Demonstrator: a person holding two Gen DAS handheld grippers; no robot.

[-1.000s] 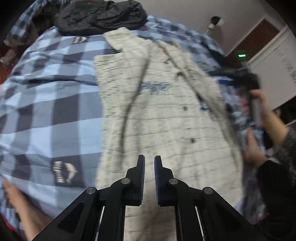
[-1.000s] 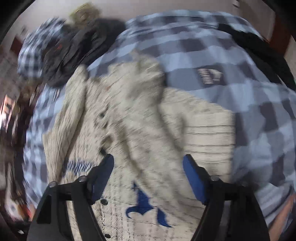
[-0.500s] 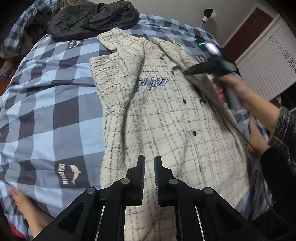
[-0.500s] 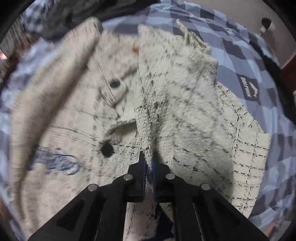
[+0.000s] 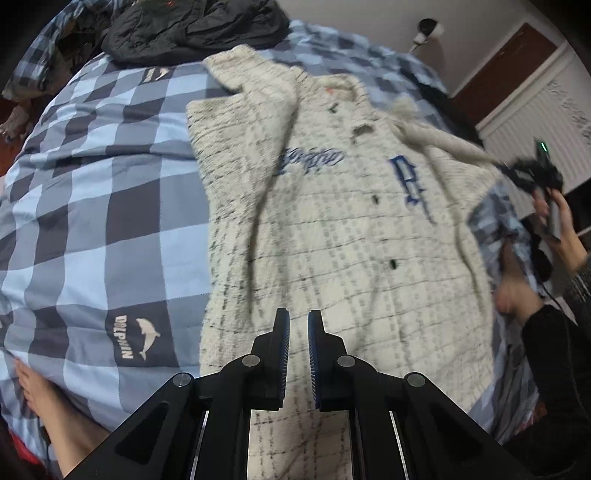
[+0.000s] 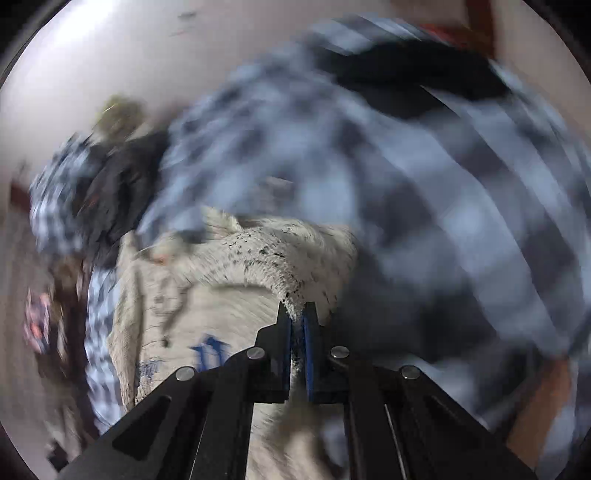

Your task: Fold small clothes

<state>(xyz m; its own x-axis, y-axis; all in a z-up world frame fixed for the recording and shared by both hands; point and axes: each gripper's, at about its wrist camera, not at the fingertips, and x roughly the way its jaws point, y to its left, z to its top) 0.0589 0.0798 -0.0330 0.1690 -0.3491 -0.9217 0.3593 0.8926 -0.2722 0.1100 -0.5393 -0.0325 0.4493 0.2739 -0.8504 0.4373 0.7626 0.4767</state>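
Observation:
A cream checked jacket (image 5: pixel 332 236) with blue lettering and dark buttons lies front-up on the bed. My left gripper (image 5: pixel 298 325) is shut and empty, hovering over the jacket's lower hem. My right gripper (image 6: pixel 297 317) is shut on the jacket's right sleeve (image 6: pixel 266 254) and holds it lifted off the bed; it also shows in the left wrist view (image 5: pixel 532 177) at the far right, with the sleeve (image 5: pixel 450 144) stretched toward it. The left sleeve (image 5: pixel 266 122) lies folded over the jacket's front. The right wrist view is blurred.
A blue and grey checked duvet (image 5: pixel 92 206) covers the bed. A black jacket (image 5: pixel 192 26) lies crumpled at the far end. A bare foot (image 5: pixel 37 398) shows at the lower left. A radiator (image 5: pixel 532 122) and door stand at the right.
My right gripper closed on the right sleeve, then pulled it up and out to the right, uncovering the blue letter on the chest. My left gripper has stayed shut over the hem.

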